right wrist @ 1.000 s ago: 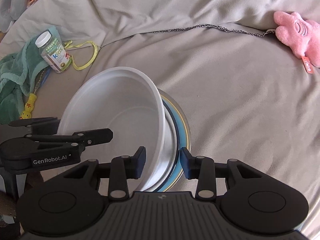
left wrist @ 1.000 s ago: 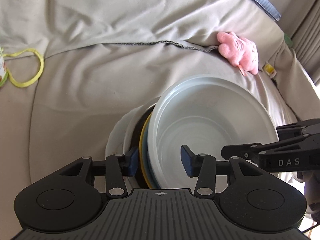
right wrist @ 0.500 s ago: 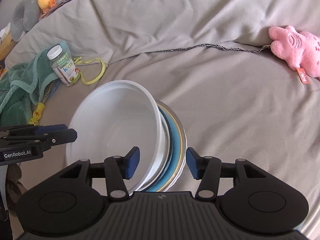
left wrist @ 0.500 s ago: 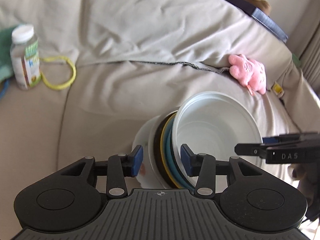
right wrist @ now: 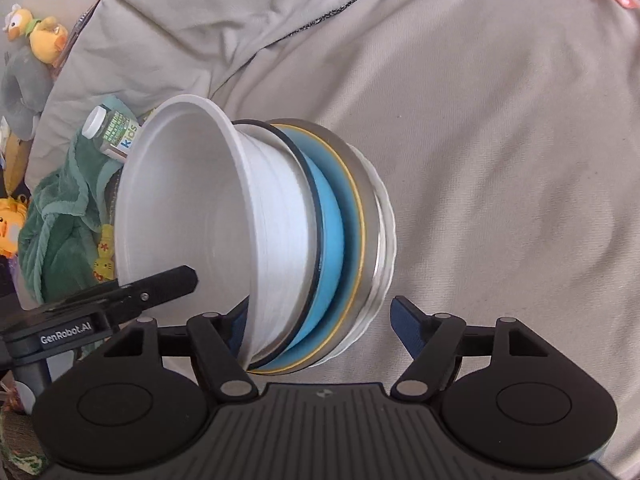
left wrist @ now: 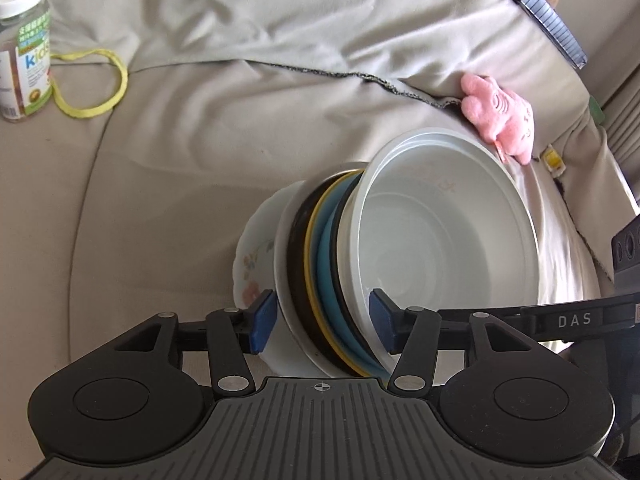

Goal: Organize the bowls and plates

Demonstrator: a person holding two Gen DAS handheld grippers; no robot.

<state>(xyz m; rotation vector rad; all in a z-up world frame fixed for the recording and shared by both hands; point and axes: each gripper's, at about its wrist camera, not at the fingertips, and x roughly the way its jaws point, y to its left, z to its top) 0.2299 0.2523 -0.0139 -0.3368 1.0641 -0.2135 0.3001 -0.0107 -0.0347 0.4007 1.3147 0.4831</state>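
A stack of dishes rests on the beige sofa cushion [left wrist: 160, 220]. A deep white bowl [left wrist: 440, 248] is on top, then a blue plate [left wrist: 326, 260] with a yellow rim, a dark metallic plate and a white floral plate [left wrist: 252, 264]. My left gripper [left wrist: 322, 320] straddles the stack's near edge with one pad inside the bowl. Its jaws are opening and its pads do not press on the dishes. My right gripper [right wrist: 322, 322] straddles the opposite edge of the white bowl [right wrist: 192, 208] and blue plate [right wrist: 332, 216]. Its jaws are opening too, with its right pad apart from the dishes.
A pink plush toy [left wrist: 500, 116] lies just behind the stack. A vitamin bottle [left wrist: 24, 48] and a yellow cord loop [left wrist: 96, 80] sit at the far left. A green towel [right wrist: 60, 208] and yellow duck toys [right wrist: 40, 40] crowd the cushion's left end.
Both grippers' jaws have spread wider. The right one, shut on the bowl's rim and plates a second ago, has let go. The right gripper has sunk closer to the stack.
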